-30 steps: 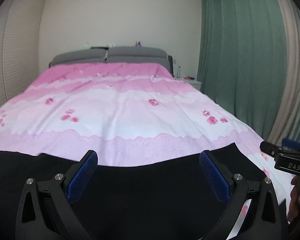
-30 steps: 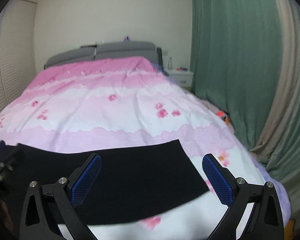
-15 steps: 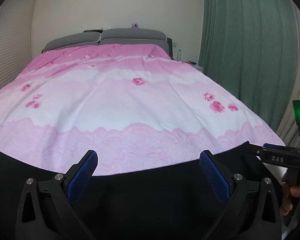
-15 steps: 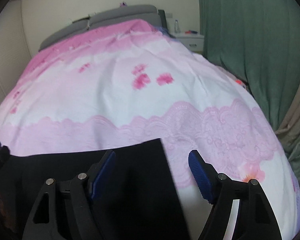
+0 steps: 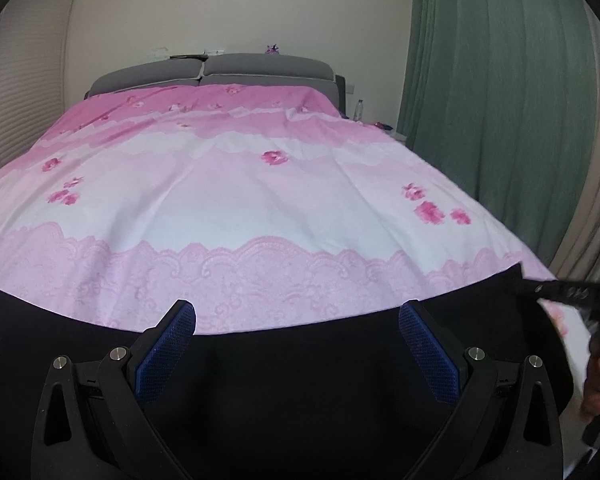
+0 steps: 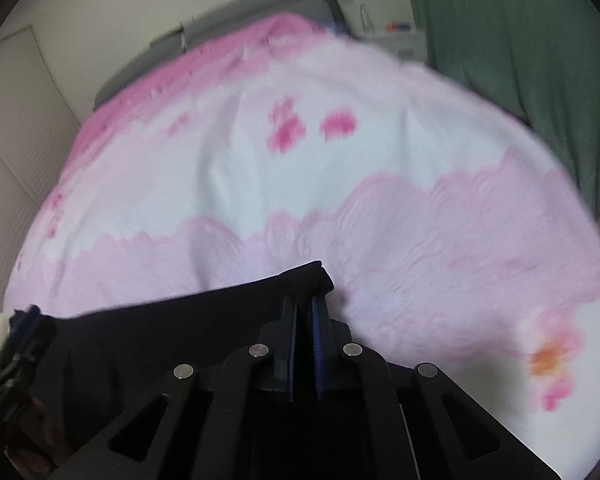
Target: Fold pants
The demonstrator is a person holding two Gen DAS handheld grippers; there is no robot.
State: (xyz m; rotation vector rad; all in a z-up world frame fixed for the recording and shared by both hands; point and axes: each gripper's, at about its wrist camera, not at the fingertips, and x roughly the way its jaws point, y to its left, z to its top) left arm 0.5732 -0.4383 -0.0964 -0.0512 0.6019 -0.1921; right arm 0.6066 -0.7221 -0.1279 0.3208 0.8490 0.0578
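Under both tools lies the pink flowered bedcover (image 5: pixel 260 208). My right tongs (image 6: pixel 304 312) pinch a corner of the flat black pants (image 5: pixel 300 380); my left tongs (image 5: pixel 296 340) hover wide above them. Lifting one-sided may twist the fold, I think.

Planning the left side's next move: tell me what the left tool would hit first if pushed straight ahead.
The left tool, open, points low over the black pants toward the pink bedspread. It would probably meet the bedspread just past the pants' edge; depth is unclear.
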